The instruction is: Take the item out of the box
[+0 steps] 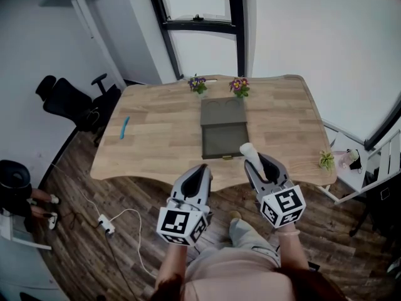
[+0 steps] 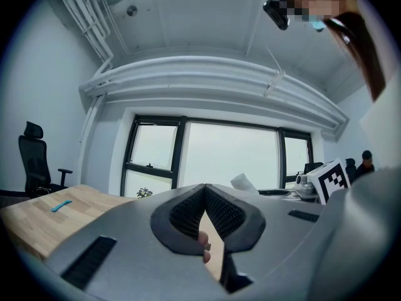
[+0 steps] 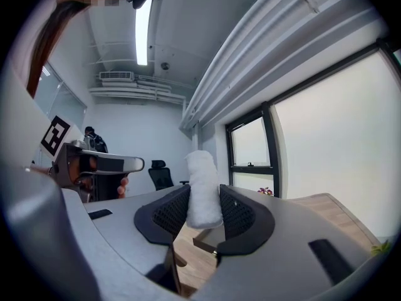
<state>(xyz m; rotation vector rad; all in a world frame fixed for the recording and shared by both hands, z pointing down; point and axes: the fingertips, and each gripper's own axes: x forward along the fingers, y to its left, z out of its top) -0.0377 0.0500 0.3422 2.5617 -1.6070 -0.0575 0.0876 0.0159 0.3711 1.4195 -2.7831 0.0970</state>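
Firmly right tongs [image 3: 203,198] clamp a white roll [image 3: 202,180]

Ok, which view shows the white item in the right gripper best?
The right gripper view: the white item stands upright, close up, clamped in the jaws of the right gripper. The head view shows only its tip past that gripper. The left gripper view shows just a small white bit, far off.

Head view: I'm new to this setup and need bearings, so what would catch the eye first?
A white fluffy roll is clamped in the right hand-held gripper, near the wooden table's front edge. Beyond it, a dark box lies open mid-table. The left hand-held gripper, beside the right, is shut with nothing in it.
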